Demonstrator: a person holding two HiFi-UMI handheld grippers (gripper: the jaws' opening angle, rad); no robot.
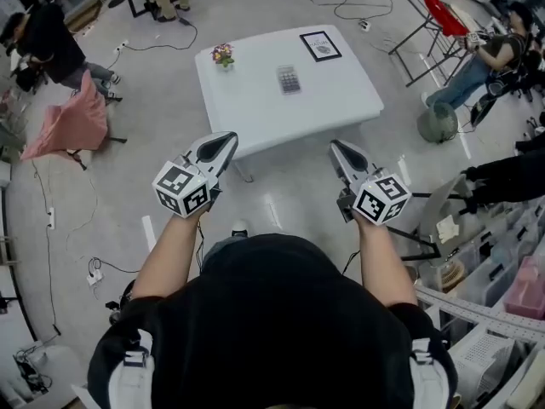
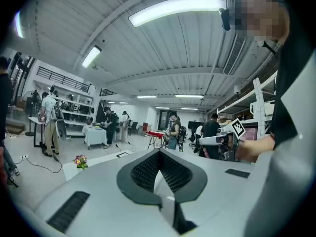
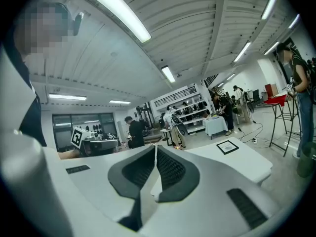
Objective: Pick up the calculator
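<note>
The calculator (image 1: 289, 79) is a small grey slab with rows of keys. It lies flat near the middle of the white table (image 1: 341, 100) in the head view. My left gripper (image 1: 226, 139) and right gripper (image 1: 338, 146) are held side by side in the air, short of the table's near edge and well apart from the calculator. Each has its jaws together with nothing between them, as the left gripper view (image 2: 159, 152) and the right gripper view (image 3: 155, 150) also show. Neither gripper view shows the calculator.
A small pot of flowers (image 1: 223, 54) stands at the table's far left and a black picture frame (image 1: 320, 46) lies at its far right. People, chairs, cables and a red folding table (image 1: 445, 13) ring the floor. Shelves with bins (image 1: 502, 288) stand at my right.
</note>
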